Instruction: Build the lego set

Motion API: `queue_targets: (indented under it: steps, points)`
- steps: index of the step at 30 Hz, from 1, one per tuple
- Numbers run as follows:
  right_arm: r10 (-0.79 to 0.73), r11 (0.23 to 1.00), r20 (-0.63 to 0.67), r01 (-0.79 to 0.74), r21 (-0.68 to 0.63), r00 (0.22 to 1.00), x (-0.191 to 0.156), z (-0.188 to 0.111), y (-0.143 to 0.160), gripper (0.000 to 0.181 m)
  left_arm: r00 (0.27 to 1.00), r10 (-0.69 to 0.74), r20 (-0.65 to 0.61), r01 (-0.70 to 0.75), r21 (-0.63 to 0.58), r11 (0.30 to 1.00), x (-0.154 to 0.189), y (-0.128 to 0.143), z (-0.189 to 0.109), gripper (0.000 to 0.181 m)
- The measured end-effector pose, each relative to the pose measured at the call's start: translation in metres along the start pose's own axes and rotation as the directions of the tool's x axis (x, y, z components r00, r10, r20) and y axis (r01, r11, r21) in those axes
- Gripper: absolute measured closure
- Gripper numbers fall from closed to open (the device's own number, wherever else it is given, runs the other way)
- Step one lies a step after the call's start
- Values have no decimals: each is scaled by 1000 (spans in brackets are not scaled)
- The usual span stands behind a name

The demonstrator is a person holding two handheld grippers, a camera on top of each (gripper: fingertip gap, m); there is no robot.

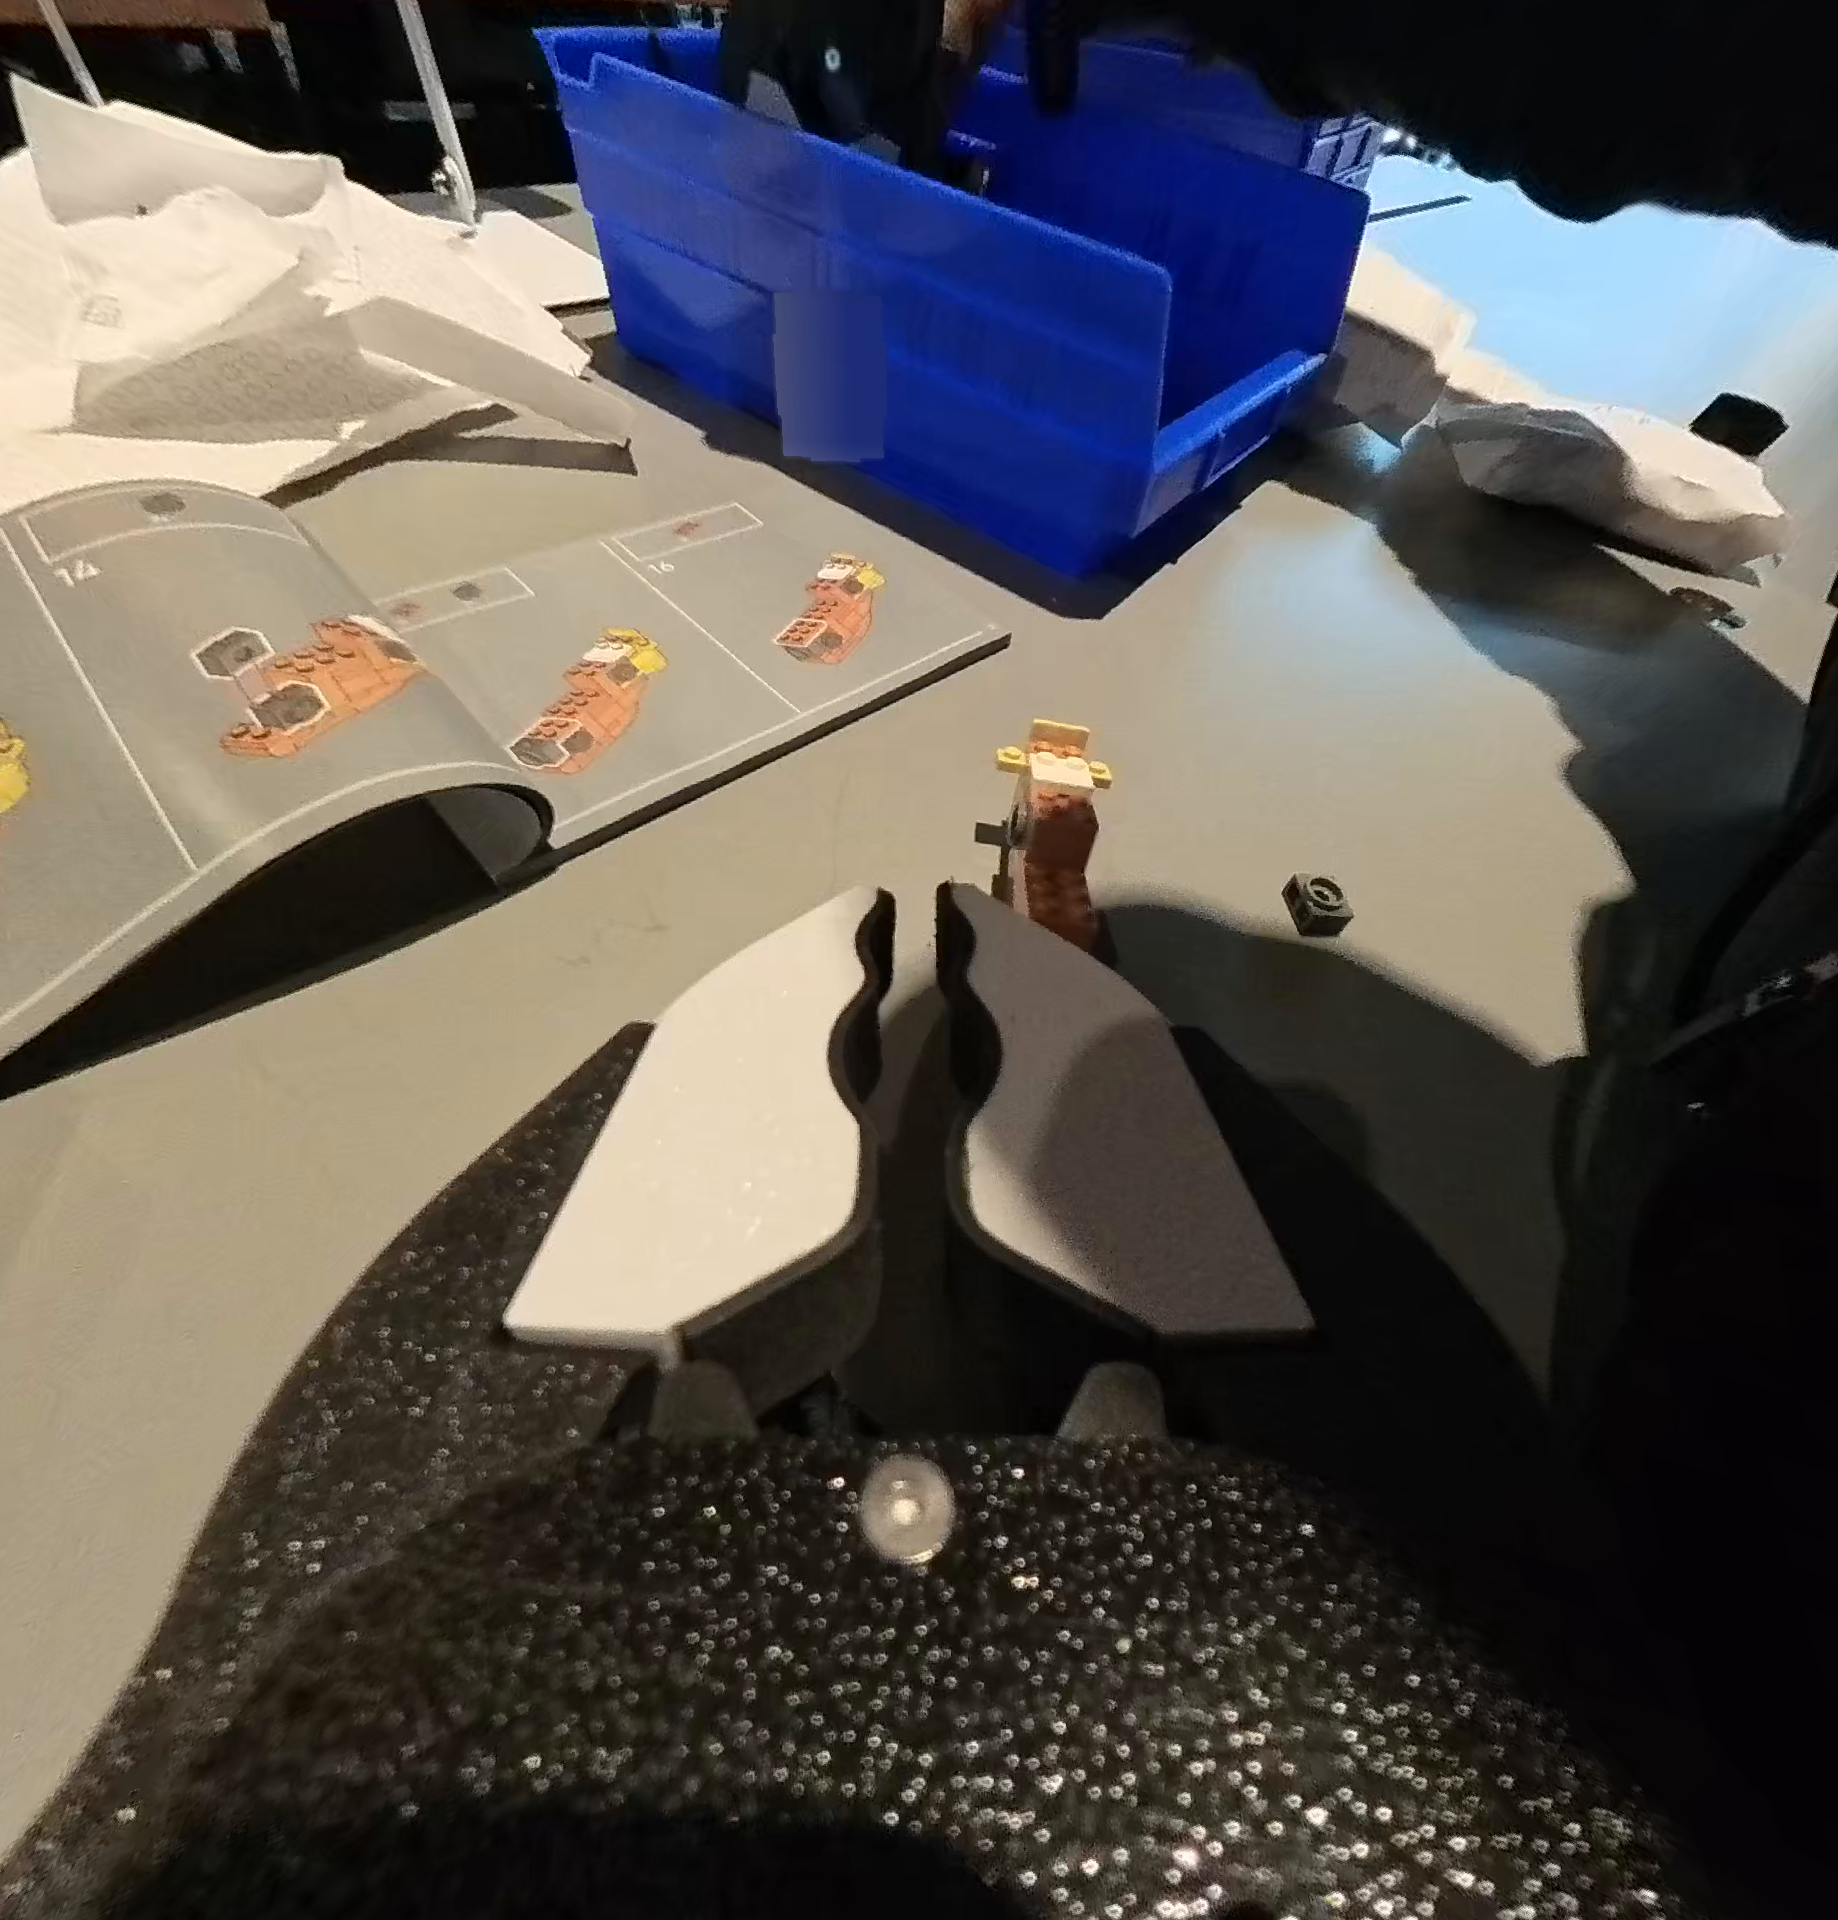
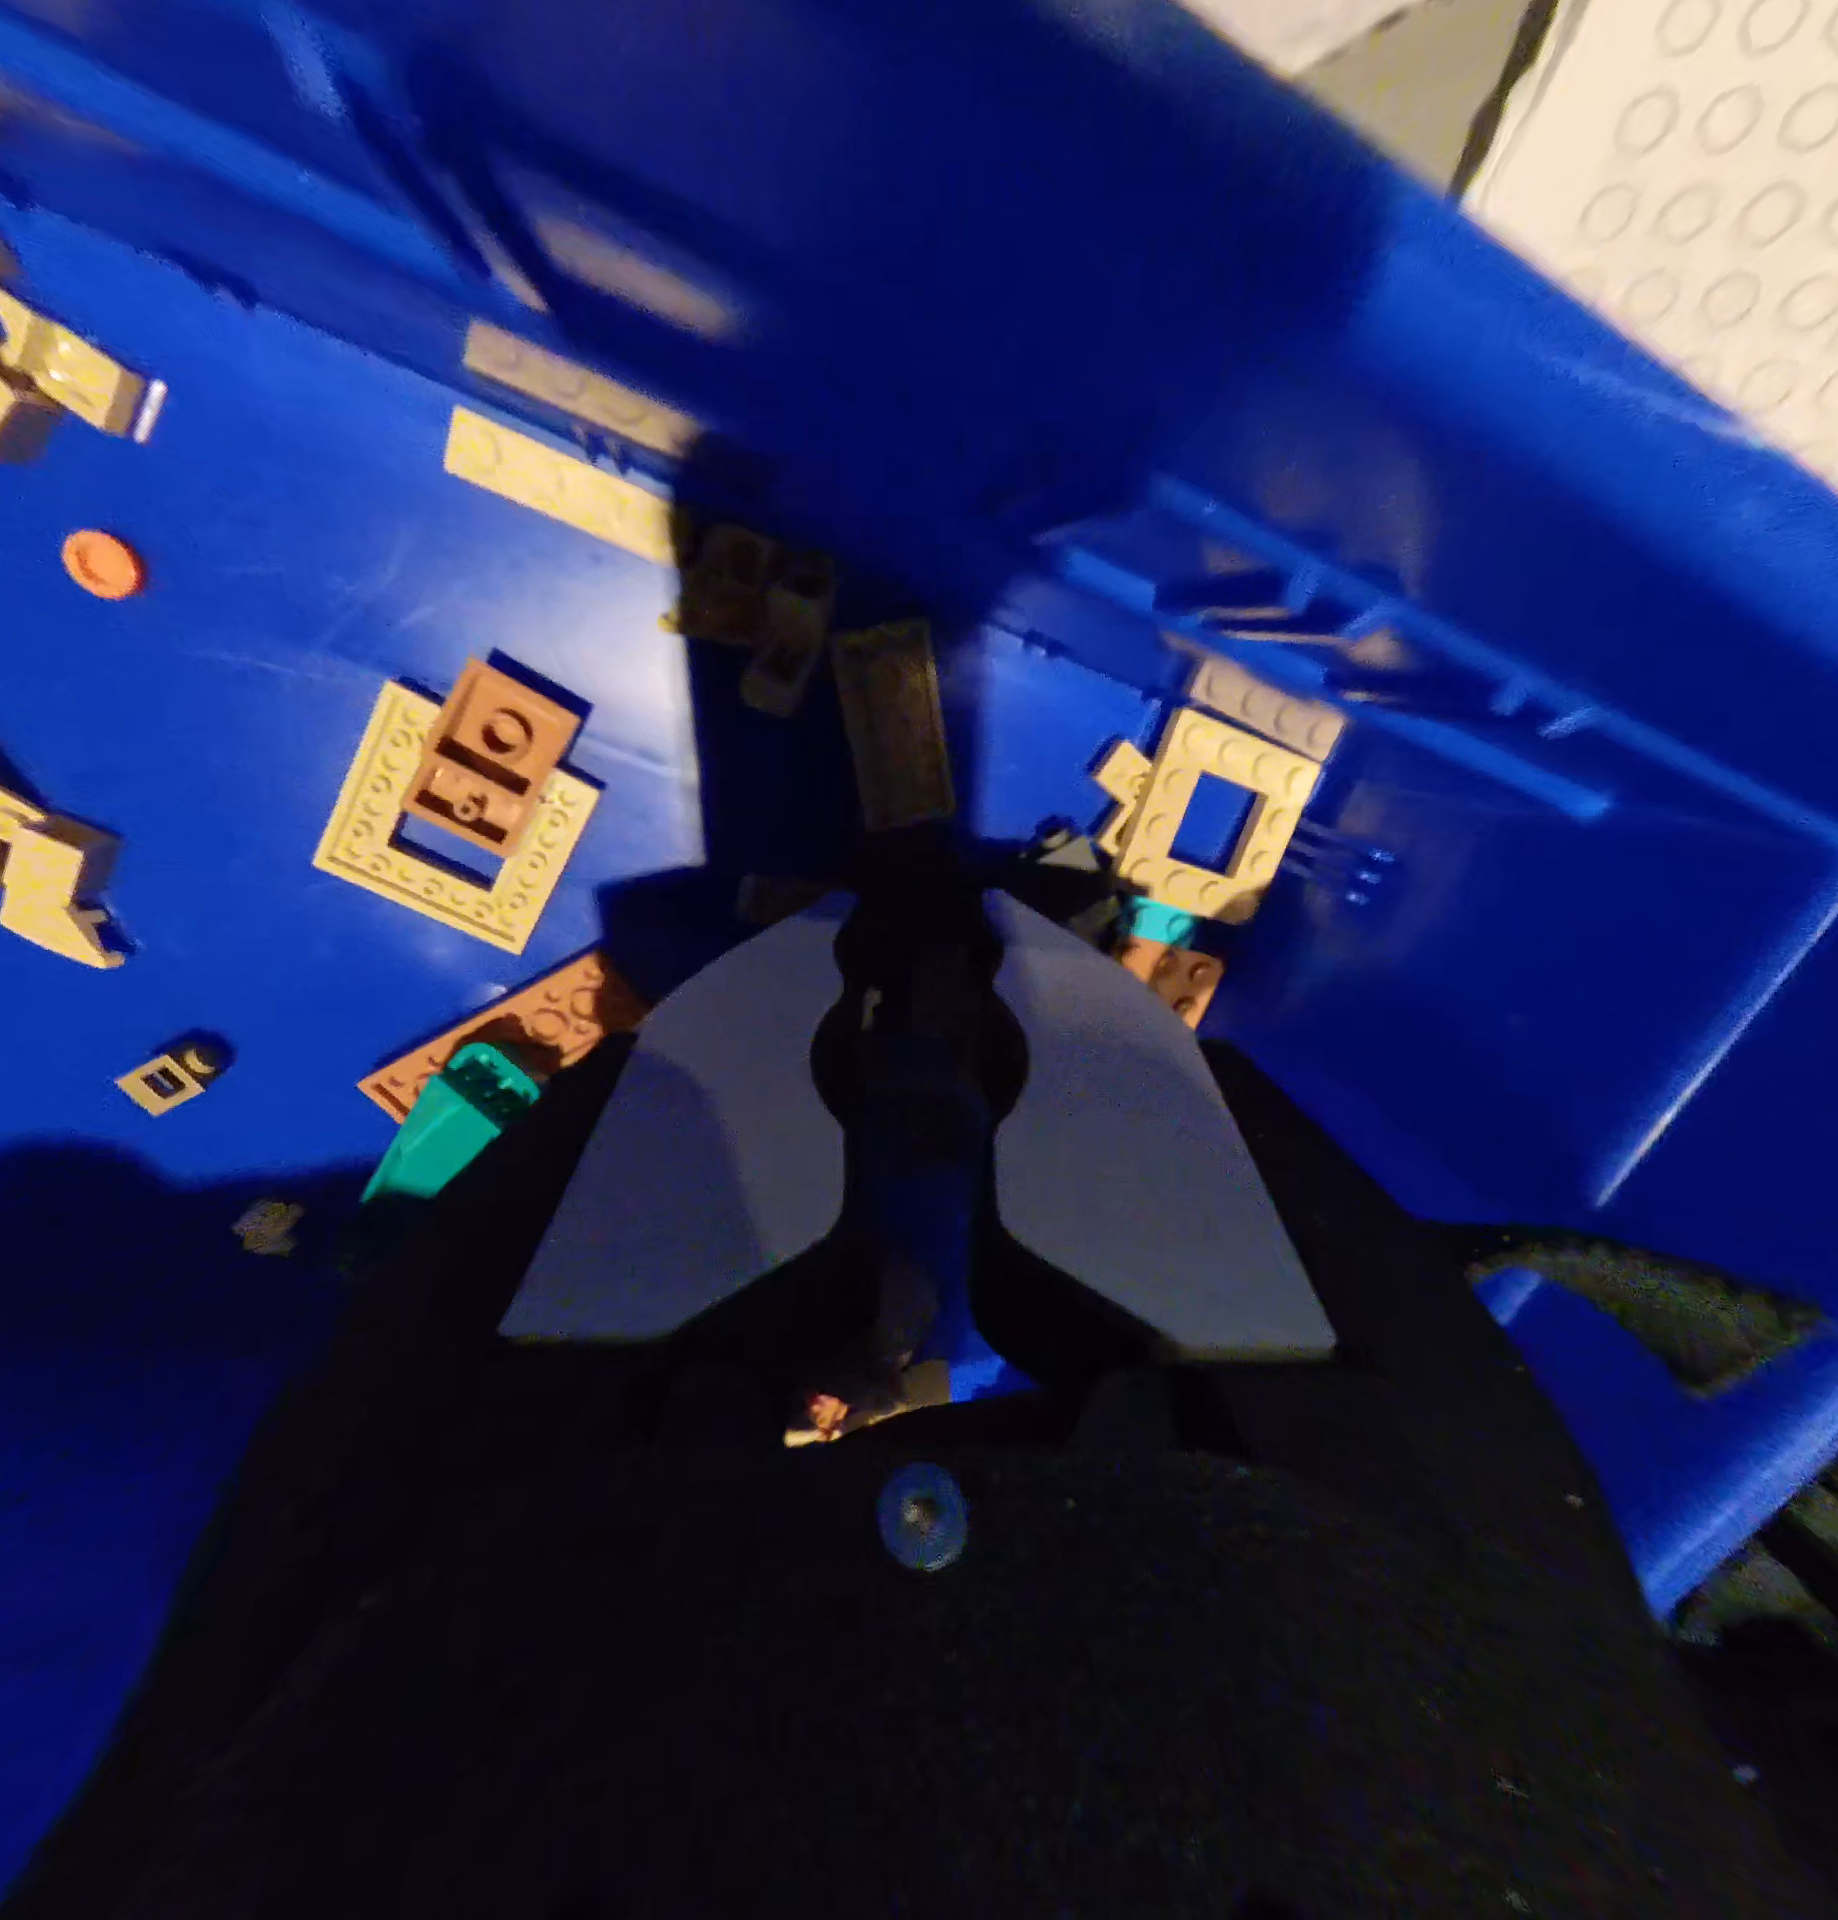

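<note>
In the left wrist view a small brown lego build with a yellow and white top stands upright on the grey table. My left gripper is shut and empty, its tips just left of and in front of the build. A small black piece lies to the right. My right gripper is down inside the blue bin over loose pieces. Its jaws stand a little apart around a dark, shadowed patch, and I cannot make out whether they hold anything. A dark tan plate lies just beyond its tips.
An open instruction booklet lies at the left, with crumpled white paper behind it and more at the right. The blue bin stands at the back. It holds tan frame plates, a brown piece and a teal piece. Some 40 cm of space lies between my two pairs of fingers.
</note>
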State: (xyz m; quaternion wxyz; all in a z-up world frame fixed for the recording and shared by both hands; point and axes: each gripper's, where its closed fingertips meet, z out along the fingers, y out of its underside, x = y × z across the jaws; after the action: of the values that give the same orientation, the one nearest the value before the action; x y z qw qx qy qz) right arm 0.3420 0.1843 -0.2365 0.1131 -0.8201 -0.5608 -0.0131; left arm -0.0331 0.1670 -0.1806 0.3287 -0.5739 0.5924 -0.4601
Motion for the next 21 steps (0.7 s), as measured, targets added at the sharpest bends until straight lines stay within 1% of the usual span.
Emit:
queue_targets:
  steps: [2, 4, 7, 9, 11, 12, 13, 15, 17, 18, 19, 21]
  points:
    - [7, 1000, -10, -7, -29, 1000, 1, 0, 1, 164, 1000, 4, 2, -4, 3, 1000, 0, 0, 0, 174]
    - [-8, 998, -51, 5, -65, 999, 3, -2, 4, 164, 1000, 13, 5, -13, 4, 1000, 1, -1, 0, 174]
    - [15, 998, -113, -22, -58, 994, 2, -15, -1, 164, 999, 34, 10, -35, 2, 999, 2, 0, 0, 174]
    - [62, 997, -193, -70, -39, 979, 2, -36, -5, 165, 999, 49, 11, -49, 3, 999, 4, 0, 0, 174]
    - [140, 990, -303, -141, 18, 943, -5, -68, -15, 165, 998, 64, 13, -64, 8, 998, 5, -1, -1, 174]
    - [195, 981, -356, -182, 70, 914, -14, -88, -24, 165, 997, 71, 14, -71, 13, 997, 6, -1, -1, 174]
    - [257, 966, -396, -220, 137, 882, -28, -108, -36, 165, 997, 76, 15, -76, 18, 997, 6, -2, -2, 174]
    - [376, 918, -434, -264, 297, 819, -70, -142, -72, 165, 996, 84, 17, -85, 29, 996, 7, -3, -3, 173]
    - [487, 846, -424, -294, 444, 763, -119, -161, -115, 166, 996, 89, 11, -90, 44, 995, 8, -5, -5, 173]
    - [531, 811, -410, -303, 501, 742, -142, -161, -136, 166, 996, 92, 4, -92, 53, 994, 9, -6, -5, 172]
    - [571, 776, -392, -317, 546, 722, -161, -155, -157, 165, 996, 93, -5, -92, 60, 994, 10, -6, -6, 172]
    - [649, 705, -334, -375, 602, 683, -189, -126, -194, 165, 996, 88, -31, -86, 61, 994, 12, -6, -5, 172]
